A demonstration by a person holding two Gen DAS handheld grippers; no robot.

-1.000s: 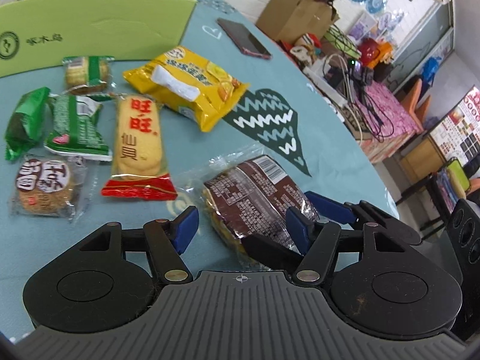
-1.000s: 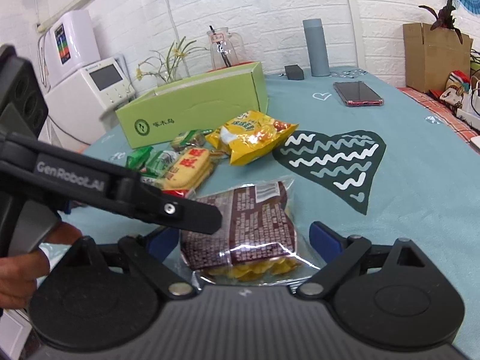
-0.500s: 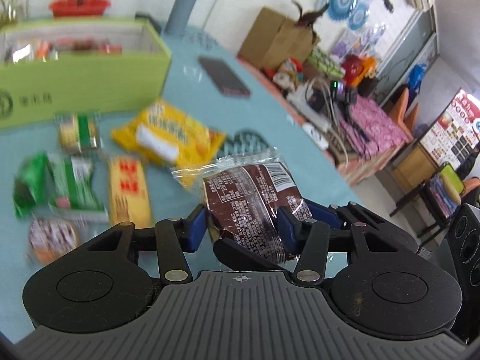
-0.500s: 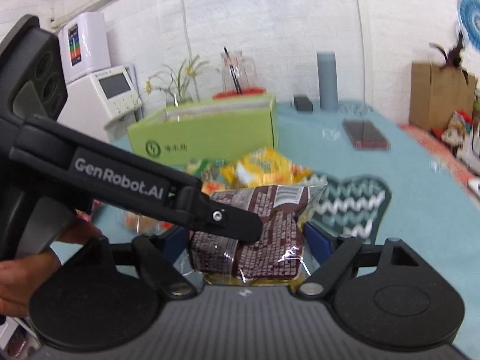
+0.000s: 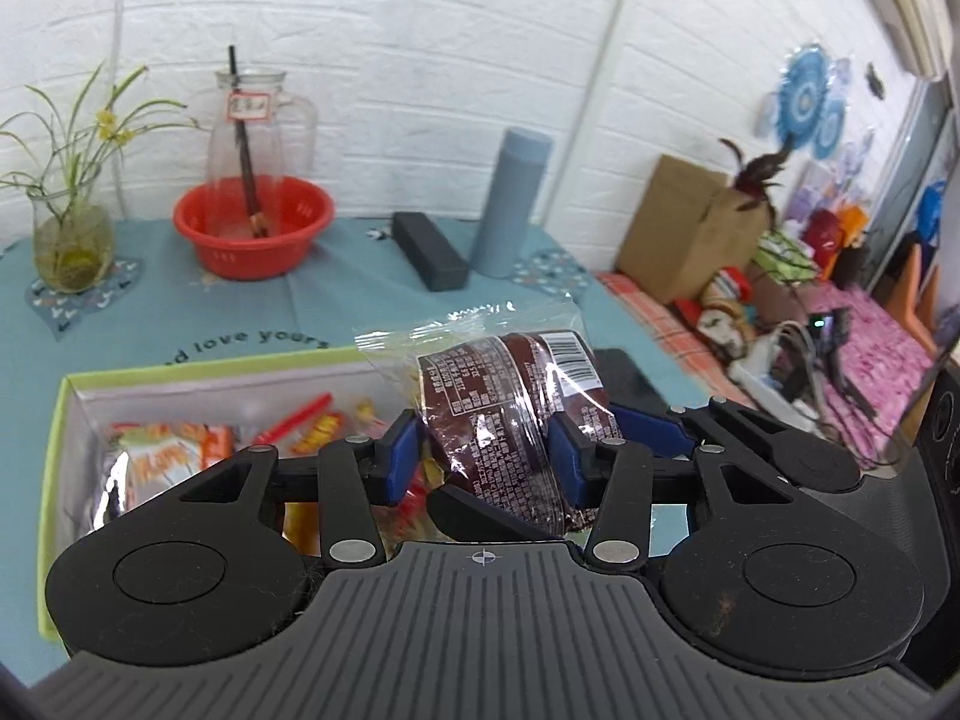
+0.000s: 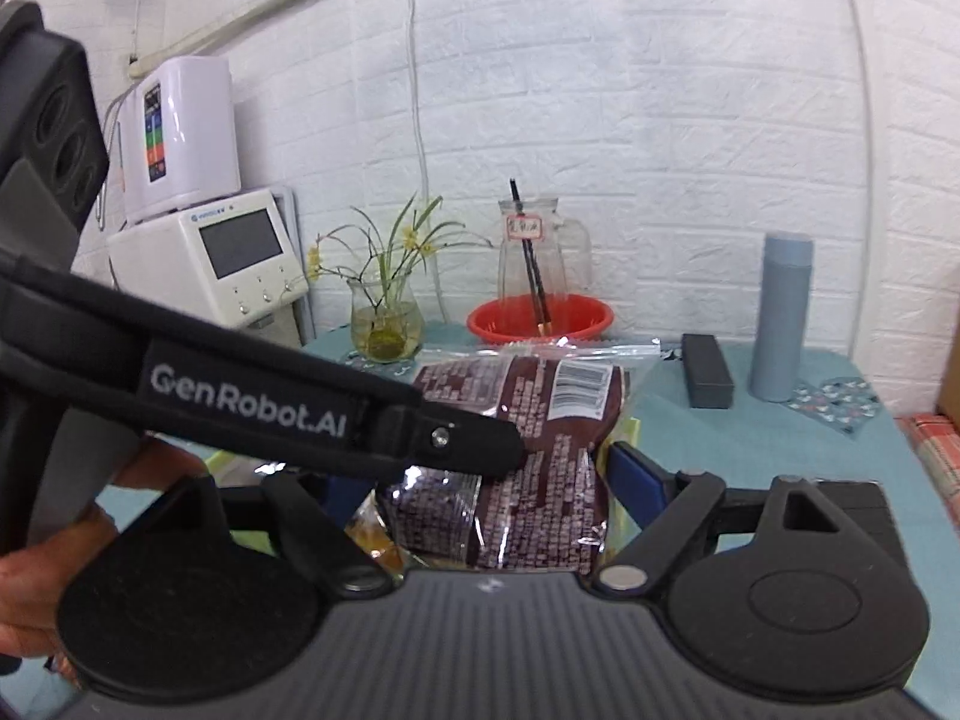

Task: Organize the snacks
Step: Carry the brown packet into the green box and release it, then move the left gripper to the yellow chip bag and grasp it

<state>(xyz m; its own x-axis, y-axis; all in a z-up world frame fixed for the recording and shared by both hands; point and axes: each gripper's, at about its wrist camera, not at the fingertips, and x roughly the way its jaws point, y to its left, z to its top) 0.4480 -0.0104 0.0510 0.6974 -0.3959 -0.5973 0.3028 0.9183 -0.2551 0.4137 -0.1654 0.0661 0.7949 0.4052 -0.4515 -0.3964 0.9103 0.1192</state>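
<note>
A brown snack packet (image 5: pixel 498 420) in clear wrap hangs in the air, held by both grippers. My left gripper (image 5: pixel 483 456) has its blue pads pressed on the packet's sides, and its jaws are still closing. A black finger (image 5: pixel 480 510) of the right gripper reaches under the packet. In the right wrist view my right gripper (image 6: pixel 480 480) spans the packet (image 6: pixel 540 450) across its width, one blue pad touching it and the other hidden behind the left gripper's finger (image 6: pixel 468 444). The packet hovers above the right end of an open green box (image 5: pixel 54 420) with snacks inside.
At the back of the teal table stand a red basin (image 5: pixel 252 228), a glass jug (image 5: pixel 258 114), a plant vase (image 5: pixel 72 240), a grey-blue bottle (image 5: pixel 510 204) and a black case (image 5: pixel 429 249). A cardboard box (image 5: pixel 690 240) and clutter lie off to the right.
Both grippers closed on the brown packet, lifted it off the table and carried it away from the loose snacks to above the open green box.
</note>
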